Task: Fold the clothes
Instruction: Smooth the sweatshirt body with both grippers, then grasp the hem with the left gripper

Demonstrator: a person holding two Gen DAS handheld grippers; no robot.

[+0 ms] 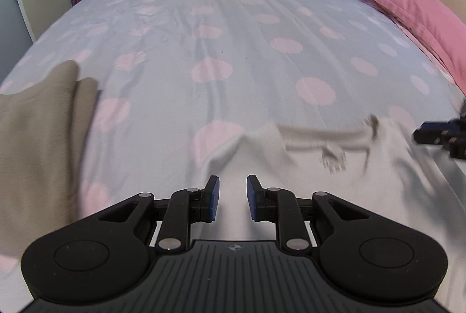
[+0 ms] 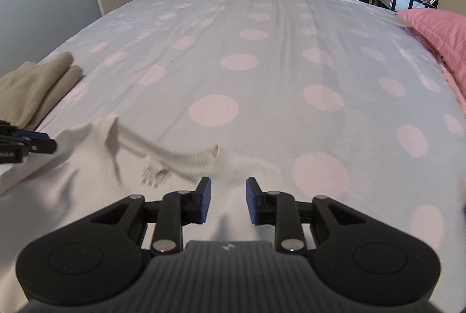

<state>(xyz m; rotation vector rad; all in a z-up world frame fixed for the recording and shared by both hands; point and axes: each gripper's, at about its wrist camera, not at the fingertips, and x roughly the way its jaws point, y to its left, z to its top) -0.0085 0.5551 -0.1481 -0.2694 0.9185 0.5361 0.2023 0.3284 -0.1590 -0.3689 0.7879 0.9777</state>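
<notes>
A white T-shirt (image 1: 335, 182) lies on the near side of the bed, its ribbed collar (image 1: 320, 135) and label facing away from me; it is blurred. My left gripper (image 1: 233, 196) is open over the shirt's left shoulder, with cloth below the gap. My right gripper (image 2: 227, 198) is open over the right shoulder of the shirt (image 2: 87, 182), and a raised ridge of cloth runs between its fingers. Each gripper shows at the edge of the other's view: the right gripper (image 1: 437, 135) and the left gripper (image 2: 29, 145).
A folded khaki garment (image 1: 35, 138) (image 2: 32, 85) rests at the bed's left edge. The duvet (image 1: 233, 36) is white with pink dots. A pink pillow (image 1: 422, 21) (image 2: 437, 30) lies at the right. A dark wardrobe, a door and shelves stand beyond.
</notes>
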